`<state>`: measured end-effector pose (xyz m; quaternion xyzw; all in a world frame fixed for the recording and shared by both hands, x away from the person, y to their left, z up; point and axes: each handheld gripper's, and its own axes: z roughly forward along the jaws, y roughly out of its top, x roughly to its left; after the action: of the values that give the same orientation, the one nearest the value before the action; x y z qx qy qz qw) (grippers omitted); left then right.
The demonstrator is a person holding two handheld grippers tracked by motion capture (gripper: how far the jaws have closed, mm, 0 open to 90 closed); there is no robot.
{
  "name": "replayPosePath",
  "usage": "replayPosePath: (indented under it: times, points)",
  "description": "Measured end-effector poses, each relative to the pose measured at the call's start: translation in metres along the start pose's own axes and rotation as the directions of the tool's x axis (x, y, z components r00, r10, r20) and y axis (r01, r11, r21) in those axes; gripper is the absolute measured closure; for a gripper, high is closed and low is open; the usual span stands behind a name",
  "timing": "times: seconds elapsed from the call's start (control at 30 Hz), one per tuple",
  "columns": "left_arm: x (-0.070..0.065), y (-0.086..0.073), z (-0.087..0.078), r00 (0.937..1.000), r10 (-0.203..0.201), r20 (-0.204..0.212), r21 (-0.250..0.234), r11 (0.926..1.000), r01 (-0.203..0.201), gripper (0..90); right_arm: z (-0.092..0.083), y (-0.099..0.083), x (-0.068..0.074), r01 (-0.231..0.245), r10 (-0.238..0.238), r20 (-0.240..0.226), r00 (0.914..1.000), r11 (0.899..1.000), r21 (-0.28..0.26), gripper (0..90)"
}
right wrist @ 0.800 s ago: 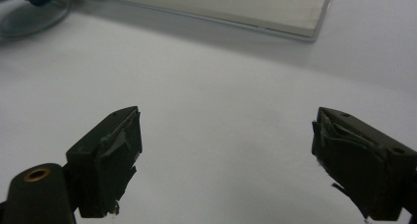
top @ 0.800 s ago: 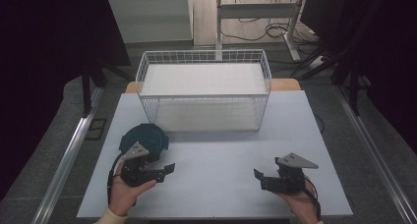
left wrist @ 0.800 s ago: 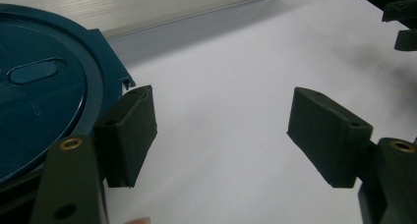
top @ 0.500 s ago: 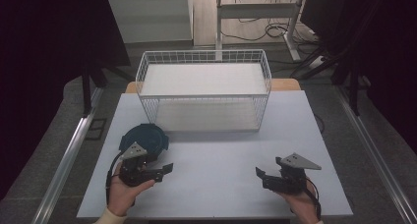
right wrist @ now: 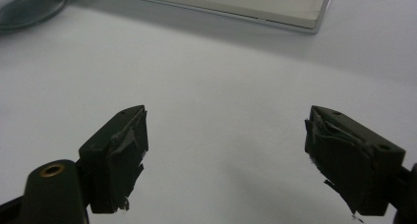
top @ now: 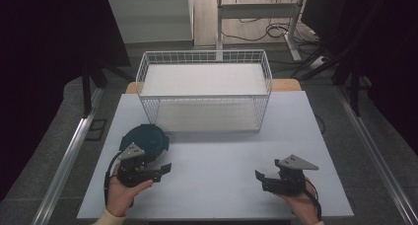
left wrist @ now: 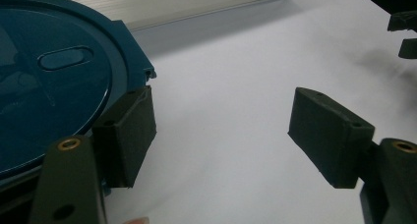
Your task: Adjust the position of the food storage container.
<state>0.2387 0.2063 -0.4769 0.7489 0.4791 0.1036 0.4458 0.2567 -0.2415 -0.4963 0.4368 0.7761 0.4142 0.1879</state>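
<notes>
Both sets of jaws wide apart and holding nothing, left gripper poised just beside the dark-blue round lid, right gripper resting clear on the white table, apparently ready for a grab at the rim

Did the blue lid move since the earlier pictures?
No. The blue lid lies at the same spot before the basket's left front corner.

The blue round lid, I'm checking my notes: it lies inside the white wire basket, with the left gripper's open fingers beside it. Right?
Not quite. The blue round lid lies on the white table, in front of the white wire basket, not inside it; the high view shows this. The rest holds: the left gripper has its fingers open beside the lid.
</notes>
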Motion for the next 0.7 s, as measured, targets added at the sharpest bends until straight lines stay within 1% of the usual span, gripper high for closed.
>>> replayPosePath:
  times: [0.2,0.23,0.37,0.43,0.53,0.57,0.63,0.7]
  points:
    - [0.002,0.0,-0.004,1.0,-0.001,-0.009,-0.009,1.0,0.001,25.0,0.0,-0.001,0.001,0.014,-0.014,0.004,0.9999,1.0,0.005,16.9]
    - [0.003,0.0,-0.005,0.9999,-0.002,-0.012,-0.01,0.9999,0.002,25.1,0.001,-0.001,0.002,0.025,-0.025,0.009,0.9996,1.0,0.005,17.0]
    - [0.005,0.001,-0.009,0.9999,-0.005,-0.013,-0.015,0.9999,0.005,25.0,0.001,0.0,0.001,0.026,-0.026,0.014,0.9996,1.0,0.006,17.0]
    - [0.005,0.002,-0.012,0.9999,-0.001,-0.014,-0.017,0.9999,0.0,24.9,-0.001,0.001,-0.002,0.02,-0.019,0.024,0.9995,1.0,-0.003,17.0]
    - [0.005,0.005,-0.014,0.9998,0.006,-0.017,-0.017,0.9998,-0.006,24.7,-0.002,0.001,-0.002,0.018,-0.018,0.02,0.9997,1.0,-0.005,17.3]
    - [0.005,0.006,-0.014,0.9997,0.014,-0.019,-0.013,0.9998,-0.014,24.5,-0.002,0.001,-0.003,0.018,-0.018,0.013,0.9997,1.0,-0.005,17.4]
    - [0.004,0.009,-0.017,0.9998,0.015,-0.014,-0.01,0.9998,-0.015,24.0,-0.002,0.002,-0.002,0.033,-0.033,-0.009,0.9994,0.999,-0.002,17.5]
    - [0.003,0.01,-0.018,0.9997,0.017,-0.018,-0.005,0.9998,-0.017,24.0,-0.002,0.002,-0.001,0.039,-0.039,-0.014,0.9991,0.999,-0.006,17.5]
